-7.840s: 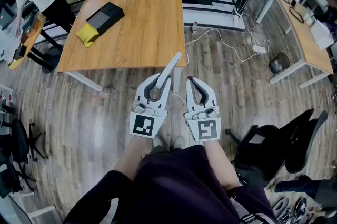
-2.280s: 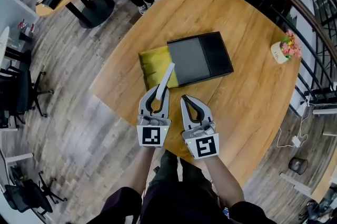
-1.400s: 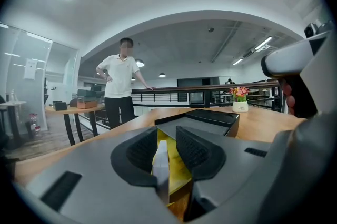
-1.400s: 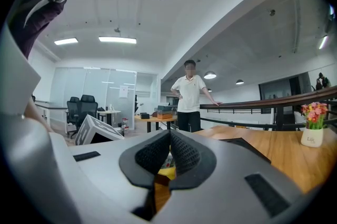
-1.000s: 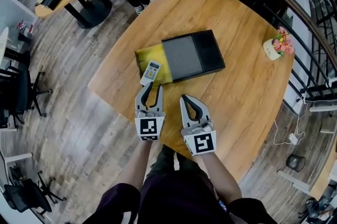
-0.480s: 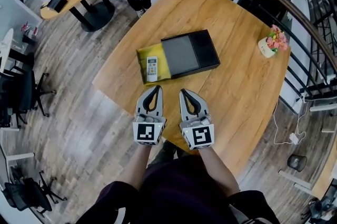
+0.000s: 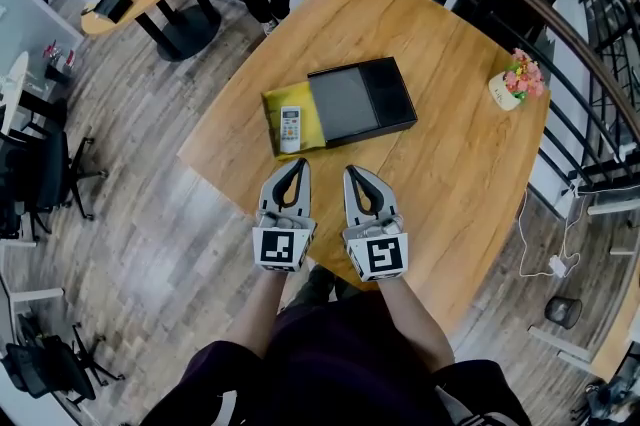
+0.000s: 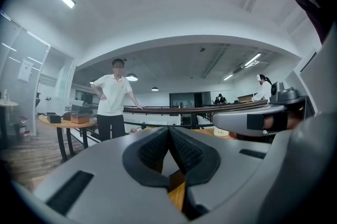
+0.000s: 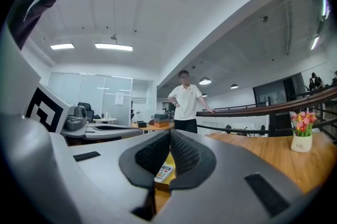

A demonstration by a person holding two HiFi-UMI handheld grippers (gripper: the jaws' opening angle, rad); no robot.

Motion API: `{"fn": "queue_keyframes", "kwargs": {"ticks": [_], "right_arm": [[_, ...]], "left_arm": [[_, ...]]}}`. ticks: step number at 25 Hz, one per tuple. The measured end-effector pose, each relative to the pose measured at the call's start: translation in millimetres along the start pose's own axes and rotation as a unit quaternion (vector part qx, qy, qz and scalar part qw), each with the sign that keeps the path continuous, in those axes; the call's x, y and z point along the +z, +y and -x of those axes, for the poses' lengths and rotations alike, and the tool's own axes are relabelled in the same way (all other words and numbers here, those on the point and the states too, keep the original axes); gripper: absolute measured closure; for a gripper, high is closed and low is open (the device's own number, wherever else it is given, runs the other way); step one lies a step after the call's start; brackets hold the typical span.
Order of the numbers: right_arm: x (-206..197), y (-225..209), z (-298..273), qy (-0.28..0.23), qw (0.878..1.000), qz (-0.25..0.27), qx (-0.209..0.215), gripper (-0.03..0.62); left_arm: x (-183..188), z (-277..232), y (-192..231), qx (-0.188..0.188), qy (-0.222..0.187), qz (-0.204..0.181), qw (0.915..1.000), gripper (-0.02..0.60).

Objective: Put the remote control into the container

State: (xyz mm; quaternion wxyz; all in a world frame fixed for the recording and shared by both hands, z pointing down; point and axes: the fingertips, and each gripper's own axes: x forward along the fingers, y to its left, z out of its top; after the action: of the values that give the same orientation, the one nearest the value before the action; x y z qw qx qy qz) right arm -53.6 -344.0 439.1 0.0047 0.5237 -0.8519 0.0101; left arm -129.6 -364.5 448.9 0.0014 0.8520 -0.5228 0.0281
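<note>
Remote control [image 7: 290, 128] sits inside container [image 7: 272, 109]. My left gripper [image 7: 299, 164] and right gripper [image 7: 351, 172] are pinched empty just short of it; a careless nudge could tip it.

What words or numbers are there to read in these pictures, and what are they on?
No text here can be read for sure.
Small white flower pot: dark writing, too small to read.
White remote control in the yellow container: button labels too small to read.
White sheet on the glass wall: blurred.
Cubes on the left claw and right claw: black-and-white square patterns, no words.
</note>
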Motion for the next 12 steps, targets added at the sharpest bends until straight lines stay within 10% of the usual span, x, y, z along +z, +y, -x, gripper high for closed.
{"fn": "queue_keyframes", "kwargs": {"ticks": [12], "right_arm": [[0.8, -0.5, 5.4, -0.004, 1.0, 0.0, -0.007, 0.576]], "left_arm": [[8.6, 7.2, -7.5, 0.001, -0.016, 0.014, 0.9998, 0.569]]}}
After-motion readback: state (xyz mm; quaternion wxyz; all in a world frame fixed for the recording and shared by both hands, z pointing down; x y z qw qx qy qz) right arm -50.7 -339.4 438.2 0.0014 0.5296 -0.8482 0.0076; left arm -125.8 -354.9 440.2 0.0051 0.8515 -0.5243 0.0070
